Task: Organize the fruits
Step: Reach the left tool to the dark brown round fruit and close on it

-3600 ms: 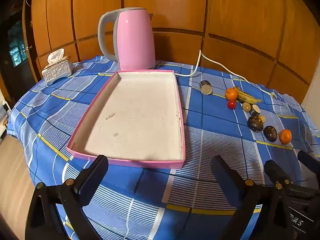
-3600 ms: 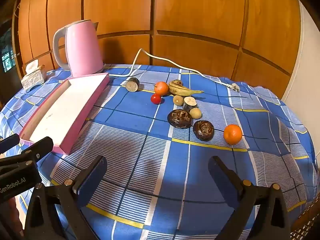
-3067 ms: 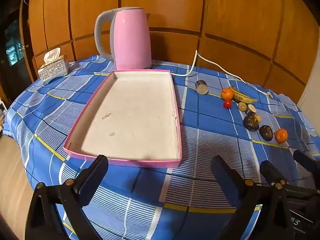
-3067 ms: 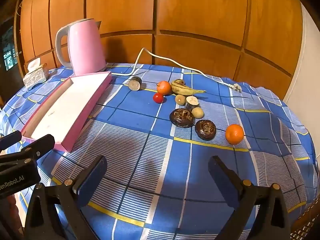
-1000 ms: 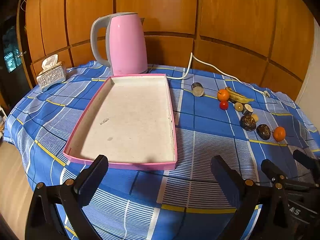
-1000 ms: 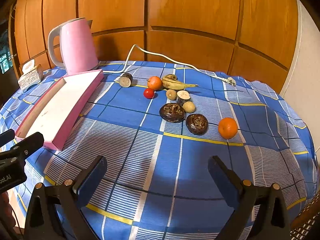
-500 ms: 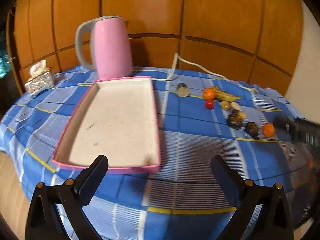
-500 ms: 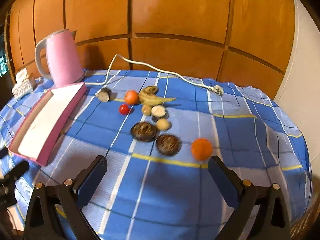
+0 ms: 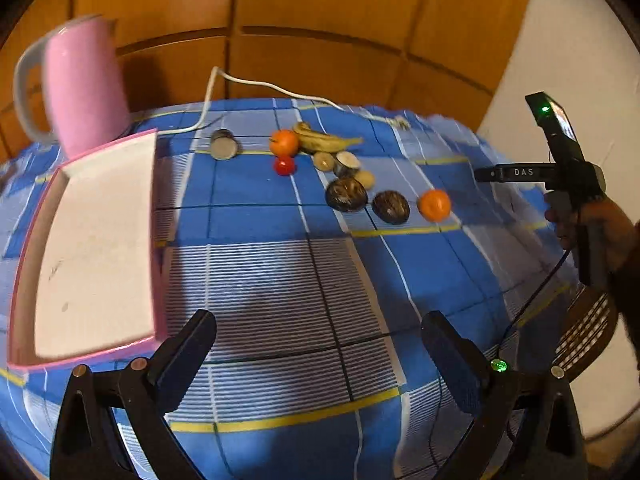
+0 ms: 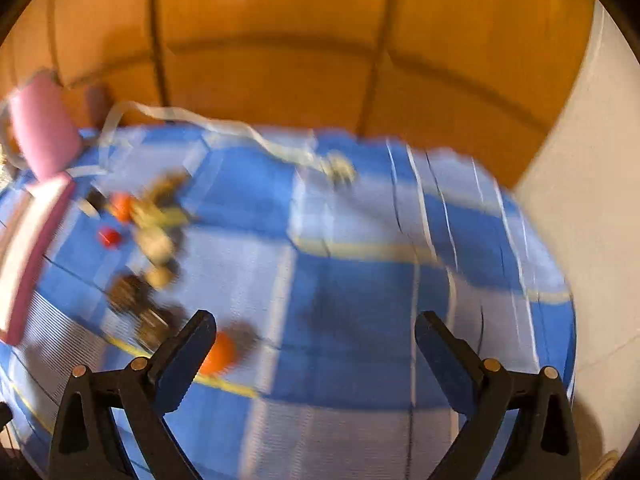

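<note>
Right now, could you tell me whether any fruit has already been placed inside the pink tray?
No, the pink tray holds nothing in the left wrist view, and the banana lies on the tablecloth beside it.

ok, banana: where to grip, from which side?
Grip the banana mid-body, jaws across its narrow width, coming from above. It lies flat and long on the cloth, with an orange against its left end, so the middle is probably the freest part.

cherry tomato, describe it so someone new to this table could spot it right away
Start at the pink kettle and follow the blue checked tablecloth right, past the pink tray, to the fruit cluster. The cherry tomato lies just in front of the orange nearest the banana, the only small red fruit.
</note>
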